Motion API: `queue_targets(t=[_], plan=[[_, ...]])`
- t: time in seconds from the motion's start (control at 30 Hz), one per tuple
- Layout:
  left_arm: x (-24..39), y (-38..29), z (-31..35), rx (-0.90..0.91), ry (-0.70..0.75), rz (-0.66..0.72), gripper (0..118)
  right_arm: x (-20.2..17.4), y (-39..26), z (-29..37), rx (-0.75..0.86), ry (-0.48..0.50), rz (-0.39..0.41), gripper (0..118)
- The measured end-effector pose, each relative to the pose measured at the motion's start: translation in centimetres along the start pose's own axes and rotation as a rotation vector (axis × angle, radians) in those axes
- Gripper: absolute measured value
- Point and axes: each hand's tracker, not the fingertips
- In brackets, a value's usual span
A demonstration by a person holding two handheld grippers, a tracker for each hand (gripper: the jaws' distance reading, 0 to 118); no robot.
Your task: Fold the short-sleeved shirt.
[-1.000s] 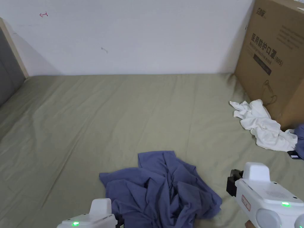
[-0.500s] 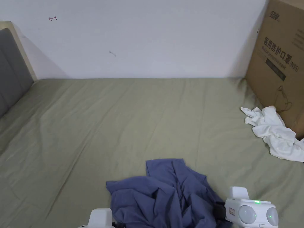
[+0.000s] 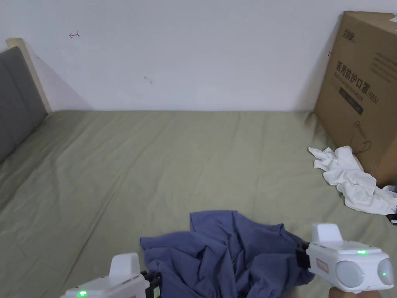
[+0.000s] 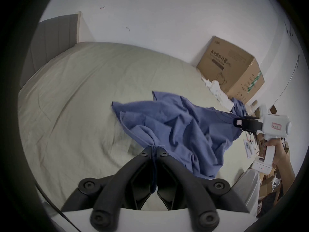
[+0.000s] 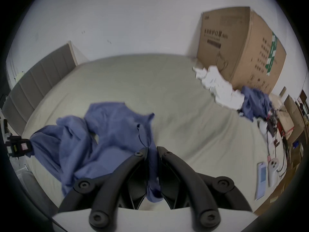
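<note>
Matt, seemingly cotton shirt [image 3: 228,252]

A bed [image 3: 155,155] is covered by an olive sheet; beyond the right gripper [image 3: 300,254], a white garment [image 3: 352,182] and cardboard box [image 3: 364,89] are seen.

the blue short-sleeved shirt [image 3: 228,254] lies crumpled on the near bed edge, its two ends pulled apart.

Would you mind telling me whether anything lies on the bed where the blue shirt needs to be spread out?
Nothing visible does: the bed beyond the shirt is bare. The white cloth and box sit off right.
</note>
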Motion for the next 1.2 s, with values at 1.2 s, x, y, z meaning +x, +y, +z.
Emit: queue_targets(t=[1.2], plan=[[-0.3,39.3,10.4,0.529,0.335,-0.198,2,8.1,29.1,9.8,0.465,-0.077,-0.014,10]])
